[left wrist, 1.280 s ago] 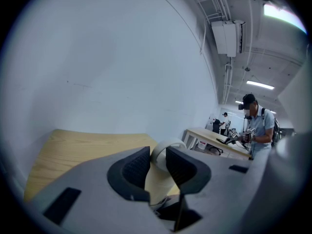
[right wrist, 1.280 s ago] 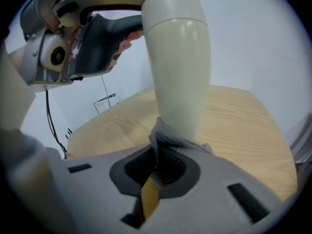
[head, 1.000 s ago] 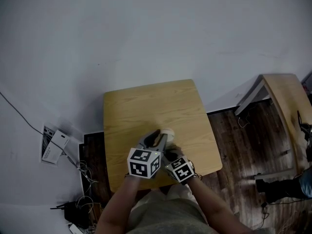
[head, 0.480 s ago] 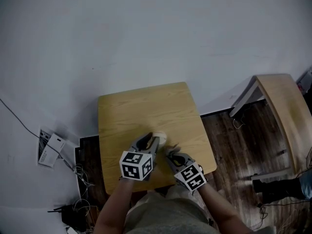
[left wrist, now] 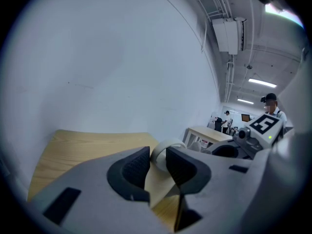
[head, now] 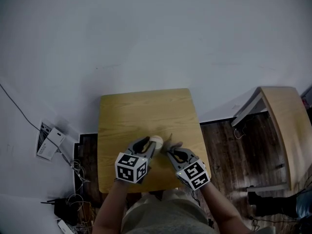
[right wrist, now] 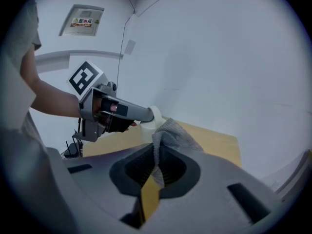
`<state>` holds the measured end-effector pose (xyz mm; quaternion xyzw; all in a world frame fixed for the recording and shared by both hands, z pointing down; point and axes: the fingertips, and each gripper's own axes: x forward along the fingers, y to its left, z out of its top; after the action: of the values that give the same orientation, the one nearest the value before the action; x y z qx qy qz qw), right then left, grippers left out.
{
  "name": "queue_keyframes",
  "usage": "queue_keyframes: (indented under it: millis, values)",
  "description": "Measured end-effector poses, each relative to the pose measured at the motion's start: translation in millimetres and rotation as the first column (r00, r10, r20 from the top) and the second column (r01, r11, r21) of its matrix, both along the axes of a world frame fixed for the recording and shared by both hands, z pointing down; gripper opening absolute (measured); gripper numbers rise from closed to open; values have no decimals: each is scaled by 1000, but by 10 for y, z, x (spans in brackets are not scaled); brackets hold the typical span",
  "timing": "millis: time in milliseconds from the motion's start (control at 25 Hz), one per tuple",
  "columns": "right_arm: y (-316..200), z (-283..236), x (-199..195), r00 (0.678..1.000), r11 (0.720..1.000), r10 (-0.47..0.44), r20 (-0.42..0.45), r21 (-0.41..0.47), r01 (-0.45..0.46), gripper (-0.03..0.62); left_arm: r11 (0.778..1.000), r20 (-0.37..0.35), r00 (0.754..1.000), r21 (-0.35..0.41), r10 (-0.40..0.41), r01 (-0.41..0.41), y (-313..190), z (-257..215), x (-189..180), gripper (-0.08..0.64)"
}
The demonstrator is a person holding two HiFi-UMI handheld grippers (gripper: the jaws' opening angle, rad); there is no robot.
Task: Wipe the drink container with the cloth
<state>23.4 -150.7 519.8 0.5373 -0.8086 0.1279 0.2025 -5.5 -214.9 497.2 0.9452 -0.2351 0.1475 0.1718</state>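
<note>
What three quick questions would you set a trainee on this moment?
1. Pick one: the left gripper has its jaws shut on A) a cup, B) a spoon, C) nothing.
2. True or false: the cloth lies flat on the table.
3. Missing word: the cloth is pinched in the ____ gripper's jaws.
Key: 1 A. 2 False. 3 right; the right gripper holds it.

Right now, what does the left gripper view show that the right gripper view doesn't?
Only the left gripper view: distant people and ceiling lights. Only the right gripper view: the right tool pinching the cloth, and a wall sign. Both: the cup clamped in the left tool, and the wooden table.
</note>
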Motion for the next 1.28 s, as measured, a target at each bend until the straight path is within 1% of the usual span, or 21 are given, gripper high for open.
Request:
queue_keyframes:
  millis: [80, 200, 280, 320, 360, 440, 520, 640, 760, 880, 1000, 1160, 1280]
  values:
    - [-22, -26, 19, 1000, 1000, -17, 4, 3, 17, 8, 1000, 15, 1000, -4, 7, -7, 16, 1, -3, 94]
    - [-49, -58, 34, 999, 999, -39, 9, 9, 39, 8, 1000, 35, 999, -19, 4, -3, 25, 13, -31, 123]
    - [-59, -71, 46, 999, 999, -52, 8, 15, 52, 9, 1000, 34, 999, -27, -5, 6, 28, -1, -58, 152]
    - [-64, -76, 51, 998, 998, -57, 10, 17, 57, 9, 999, 25, 1000, -31, -11, 11, 28, -24, -67, 190]
    - [-70, -82, 53, 998, 998, -61, 15, 16, 61, 9, 999, 13, 1000, -35, -20, 21, 22, -55, -75, 212]
    - [-87, -96, 55, 997, 998, -69, 31, 14, 69, 8, 999, -1, 999, -32, -40, 40, 1, -115, -85, 212]
    - [-101, -107, 60, 996, 997, -76, 39, 17, 75, 9, 999, 6, 999, -19, -47, 47, 2, -144, -90, 215]
    - [-104, -93, 89, 996, 996, -85, 29, 22, 84, 8, 998, 11, 998, -13, -57, 57, 38, -149, -108, 218]
    - [-101, -129, 85, 995, 995, -100, 30, 33, 99, 9, 997, 0, 997, -11, -80, 80, 88, -167, -134, 220]
    - [-94, -162, 96, 993, 993, -110, 33, 41, 109, 8, 994, -21, 993, -5, -114, 114, 131, -203, -141, 241]
    - [-88, -207, 124, 993, 992, -113, 30, 52, 112, 8, 986, -44, 985, 2, -166, 166, 159, -196, -154, 270]
    - [-63, -249, 245, 993, 990, -119, 21, 71, 118, 8, 970, -66, 968, 6, -241, 242, 201, -124, -131, 298]
    - [-48, -256, 367, 993, 990, -119, 14, 81, 117, 9, 957, -66, 956, 28, -286, 288, 235, -35, -78, 327]
